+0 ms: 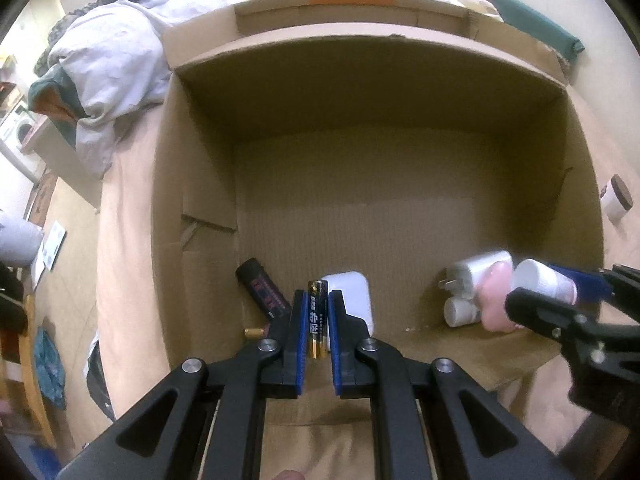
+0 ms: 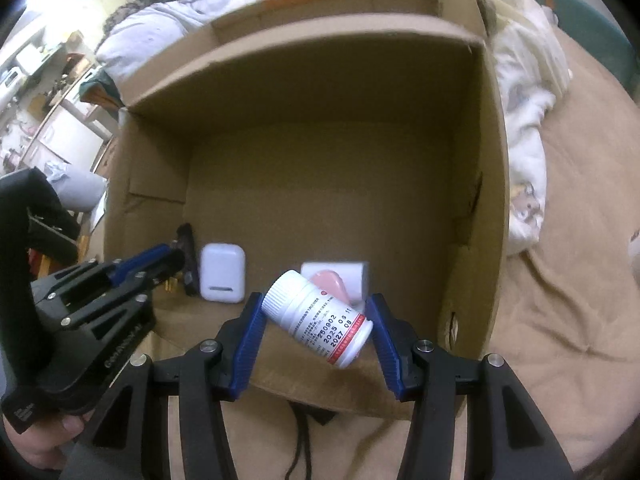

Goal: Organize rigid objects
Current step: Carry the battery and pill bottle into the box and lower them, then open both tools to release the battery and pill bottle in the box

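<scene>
A black-and-gold battery (image 1: 317,320) is clamped upright between the blue pads of the left gripper (image 1: 318,304), jaws closed down to the cell's width. It is held just inside the near wall of the cardboard box (image 1: 192,168), low over the floor.

A white pill bottle (image 2: 318,318) with a red band is pinched across cap and base by the right gripper (image 2: 318,320), tilted, cap up-left. Jaws are set part open, spanning the bottle's length. It is held over the near right area of the box, above the near wall.

On the box floor, left side: a white earbud case (image 2: 222,278), just behind the battery in the left view; a dark cylinder (image 1: 262,290) lying flat beside it; a small brass-coloured piece (image 1: 254,332) near the wall. Right side: a white charger plug (image 1: 468,272), a pink object (image 1: 494,300) and a small white jar (image 1: 460,312), grouped close together; contact between them cannot be told.

The box is set on a tan bedsheet (image 2: 560,300), with rumpled bedding (image 1: 108,68) behind. Outside the right wall a white container with a dark lid (image 1: 616,198) is seen.
</scene>
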Available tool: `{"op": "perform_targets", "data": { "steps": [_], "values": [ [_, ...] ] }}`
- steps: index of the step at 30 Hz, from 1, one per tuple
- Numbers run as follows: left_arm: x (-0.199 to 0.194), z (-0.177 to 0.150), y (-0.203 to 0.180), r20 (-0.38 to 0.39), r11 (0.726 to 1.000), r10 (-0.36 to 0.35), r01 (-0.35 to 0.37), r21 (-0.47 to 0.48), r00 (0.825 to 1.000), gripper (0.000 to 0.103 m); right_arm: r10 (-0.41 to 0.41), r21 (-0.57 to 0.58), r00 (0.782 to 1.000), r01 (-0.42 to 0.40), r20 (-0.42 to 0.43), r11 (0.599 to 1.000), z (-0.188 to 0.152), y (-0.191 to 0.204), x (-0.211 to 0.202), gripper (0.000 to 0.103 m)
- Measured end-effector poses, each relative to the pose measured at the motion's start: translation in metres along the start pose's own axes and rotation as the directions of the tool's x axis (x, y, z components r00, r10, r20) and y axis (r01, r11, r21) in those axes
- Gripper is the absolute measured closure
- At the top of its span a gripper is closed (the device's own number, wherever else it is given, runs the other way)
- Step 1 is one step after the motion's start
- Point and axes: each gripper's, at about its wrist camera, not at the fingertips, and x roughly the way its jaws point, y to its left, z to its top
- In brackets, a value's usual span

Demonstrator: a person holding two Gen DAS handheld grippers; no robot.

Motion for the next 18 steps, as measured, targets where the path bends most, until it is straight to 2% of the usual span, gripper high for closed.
{"op": "perform_targets", "data": {
  "steps": [13,17,18],
  "values": [
    [-0.0022,-0.0001,-0.0019,0.013,1.0,0.002,-0.002,0.005,1.0,0.094,0.019,0.014,1.0,-0.019,-0.01,1.0,-0.001,-0.0017,0.0022,0.049],
    [-0.0043,-0.0005,-0.0041,0.016,1.0,0.003,-0.003,0.011,1.0,0.093,0.078,0.034,0.997,-0.079,0.003,0.996,0.0025,-0.0032,-0.0009,0.046],
    [-0.0049,-0.0005,-0.0044,0.015,1.0,0.0,0.0,0.012,1.0,0.09,0.087,0.033,0.996,-0.087,0.014,0.996,0.0034,-0.0027,-0.0034,0.045]
  ]
}}
